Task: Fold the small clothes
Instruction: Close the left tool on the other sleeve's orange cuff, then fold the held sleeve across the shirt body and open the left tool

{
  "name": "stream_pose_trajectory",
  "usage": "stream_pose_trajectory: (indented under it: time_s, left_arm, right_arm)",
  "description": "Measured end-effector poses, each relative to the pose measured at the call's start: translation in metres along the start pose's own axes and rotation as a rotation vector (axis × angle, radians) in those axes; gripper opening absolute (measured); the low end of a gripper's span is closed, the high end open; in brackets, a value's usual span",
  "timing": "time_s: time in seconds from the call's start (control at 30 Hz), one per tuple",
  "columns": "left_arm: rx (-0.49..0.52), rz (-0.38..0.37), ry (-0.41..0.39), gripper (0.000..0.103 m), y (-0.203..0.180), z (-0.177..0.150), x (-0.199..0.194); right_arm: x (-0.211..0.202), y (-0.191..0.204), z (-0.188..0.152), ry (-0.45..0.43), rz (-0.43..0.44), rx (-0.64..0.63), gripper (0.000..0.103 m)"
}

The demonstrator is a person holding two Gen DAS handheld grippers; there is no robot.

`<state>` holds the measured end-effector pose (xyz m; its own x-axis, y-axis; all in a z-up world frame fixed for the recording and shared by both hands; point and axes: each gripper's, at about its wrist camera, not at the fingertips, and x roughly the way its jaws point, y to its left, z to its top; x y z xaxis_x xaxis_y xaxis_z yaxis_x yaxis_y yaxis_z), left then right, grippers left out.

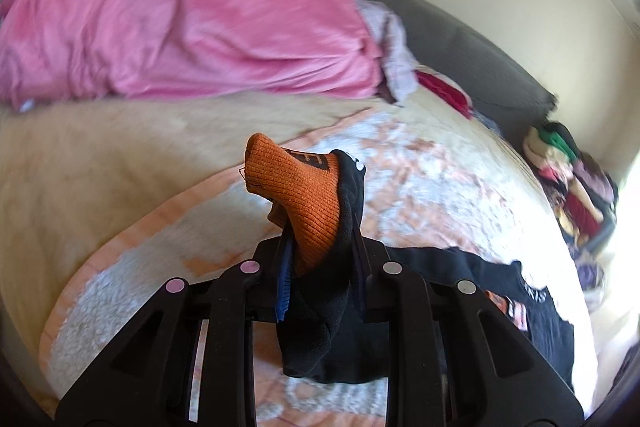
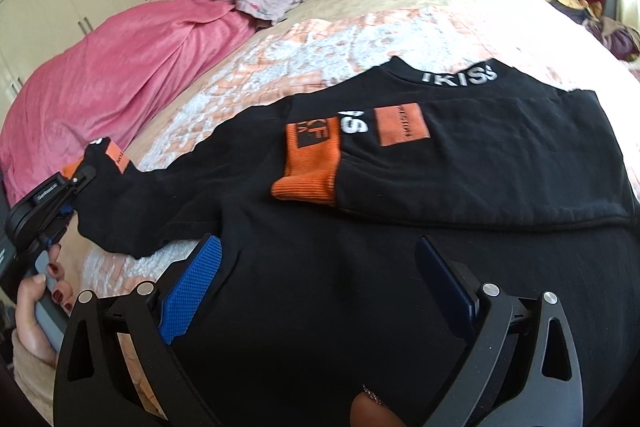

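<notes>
Left wrist view: the left gripper [image 1: 320,247] is clamped on the end of a sleeve of a black sweatshirt [image 1: 532,307]. Its two black fingers stand close together with the fabric squeezed between them, and a strip of the blue pad [image 1: 283,287] shows beside the cloth. The sleeve's orange ribbed cuff [image 1: 296,195] pokes up past the fingertips, while a fold of black fabric hangs down behind the pads. The rest of the garment trails off to the right across a peach and white patterned bedspread [image 1: 400,163]. A rumpled pink blanket [image 1: 180,15] fills the upper left, and a pile of folded clothes [image 1: 568,179] sits at the far right edge. The background is blurred.

Right wrist view: the right gripper [image 2: 320,279] is spread wide, its blue pads [image 2: 192,287] well apart and nothing pinched between them. It hovers over the lower body of the sweatshirt [image 2: 320,287], which lies flat on the bedspread [image 2: 320,39]; whether the fingertips touch the cloth cannot be told. One sleeve is folded across the chest, its orange cuff [image 2: 310,171] lying beside an orange patch [image 2: 402,125]. The other sleeve stretches to the left, where the left gripper [image 2: 76,179] holds its end lifted off the bed. A hand [image 2: 36,307] with dark red nails grasps that gripper's handle. The pink blanket [image 2: 120,79] lies along the left side of the bed
</notes>
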<state>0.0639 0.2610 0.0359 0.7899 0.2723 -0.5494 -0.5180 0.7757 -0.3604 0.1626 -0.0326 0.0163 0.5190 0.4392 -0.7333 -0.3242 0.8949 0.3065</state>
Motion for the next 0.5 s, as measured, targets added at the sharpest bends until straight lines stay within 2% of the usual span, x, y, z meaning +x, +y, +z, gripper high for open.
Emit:
stream_pose_trajectory:
  time_s: [0.2,0.5]
  left_arm:
    - [0.080,-0.055,-0.025,0.016,-0.026,-0.003,-0.010]
    - [0.138,-0.126,-0.044,0.016,-0.056,-0.010,-0.021]
  right_arm:
    - [-0.012,-0.018,-0.003,-0.021,-0.003,0.063,0.097]
    - [-0.037,-0.049,-0.007,-0.072,-0.024,0.148,0.097]
